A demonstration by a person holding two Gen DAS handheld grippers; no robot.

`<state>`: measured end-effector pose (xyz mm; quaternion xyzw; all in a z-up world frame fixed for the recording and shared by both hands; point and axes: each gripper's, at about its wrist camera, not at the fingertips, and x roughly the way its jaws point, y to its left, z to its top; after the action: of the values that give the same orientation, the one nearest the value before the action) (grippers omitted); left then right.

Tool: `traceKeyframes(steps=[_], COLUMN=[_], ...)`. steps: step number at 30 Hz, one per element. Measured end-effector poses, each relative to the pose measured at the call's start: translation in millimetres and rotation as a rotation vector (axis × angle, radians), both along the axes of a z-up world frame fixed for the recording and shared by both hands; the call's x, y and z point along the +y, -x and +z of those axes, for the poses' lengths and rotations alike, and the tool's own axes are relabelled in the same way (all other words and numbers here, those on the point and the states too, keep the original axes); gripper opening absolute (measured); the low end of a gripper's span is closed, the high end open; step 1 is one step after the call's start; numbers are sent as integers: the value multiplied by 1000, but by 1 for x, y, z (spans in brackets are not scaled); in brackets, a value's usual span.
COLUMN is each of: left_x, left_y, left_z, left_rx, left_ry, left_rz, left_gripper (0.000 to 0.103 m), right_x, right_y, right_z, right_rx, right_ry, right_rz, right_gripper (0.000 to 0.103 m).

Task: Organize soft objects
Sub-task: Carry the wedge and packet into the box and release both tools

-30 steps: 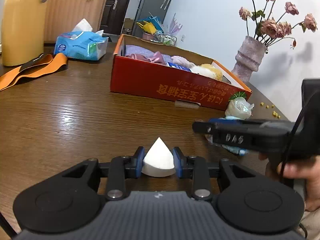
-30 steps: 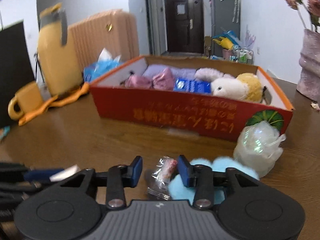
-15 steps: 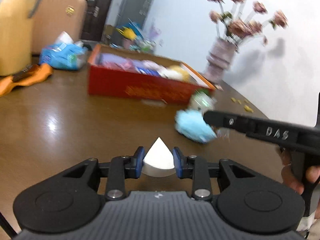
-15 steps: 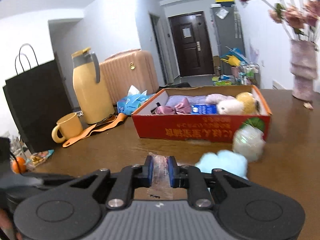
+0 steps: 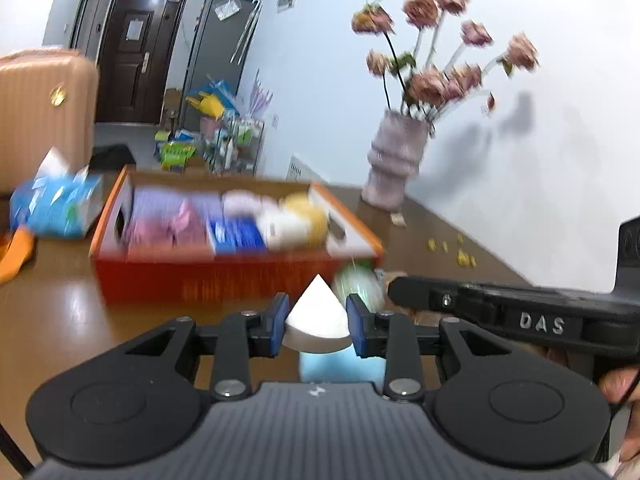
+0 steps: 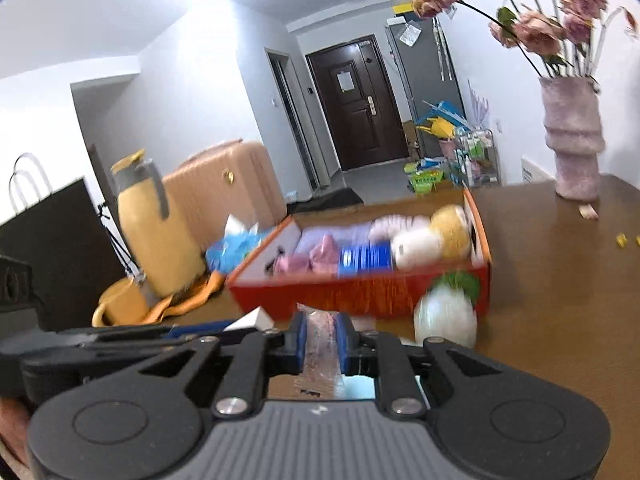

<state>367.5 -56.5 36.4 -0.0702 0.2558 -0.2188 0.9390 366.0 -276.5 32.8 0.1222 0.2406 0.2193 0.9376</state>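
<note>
While blur smears the red box [image 5: 224, 280] on the brown table [image 5: 60, 320], the left gripper [image 5: 316, 326] pinches a white sponge [image 5: 316, 312]; the right gripper [image 6: 321, 340] clamps a clear packet [image 6: 321, 334] above it, its contents unreadable.

You are looking at a red box [image 5: 208, 278] with an orange rim, holding lilac, pink, blue, white and yellow soft things. A white cone sponge [image 5: 316, 314] is sitting between blue pads [image 5: 276, 322]. The table [image 5: 60, 312] is showing brown woodgrain; the vase [image 6: 574, 140] is mauve.
</note>
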Motion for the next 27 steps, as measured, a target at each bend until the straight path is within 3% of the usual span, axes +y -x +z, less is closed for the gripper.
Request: traceKeyframes(steps=[2, 6, 10, 14, 16, 18, 20, 27], left_x=[0, 0, -5, 4, 9, 9, 12, 27], left_y=[-41, -127, -173, -186, -184, -178, -172, -152], left_z=[3, -11, -28, -47, -51, -50, -46, -12], left_rx=[25, 185, 211, 249, 258, 232, 210, 171], left_ry=[2, 43, -8, -25, -30, -50, -63, -49], left_rz=[26, 24, 59, 65, 48, 46, 49, 106], left_gripper=[32, 32, 33, 50, 60, 63, 70, 73], right_x=[-2, -1, 9, 20, 21, 25, 31, 22], right_y=[-35, -126, -187, -213, -218, -221, -219, -194], right_z=[5, -8, -32, -54, -63, -70, -71, -36], right_rx=[-1, 123, 224, 262, 281, 296, 285, 217], right_ry=[-46, -136, -150, -125, -135, -140, -123, -109], right_rz=[10, -9, -52, -77, -59, -41, -36, -56], right_gripper=[15, 15, 17, 18, 29, 38, 40, 41])
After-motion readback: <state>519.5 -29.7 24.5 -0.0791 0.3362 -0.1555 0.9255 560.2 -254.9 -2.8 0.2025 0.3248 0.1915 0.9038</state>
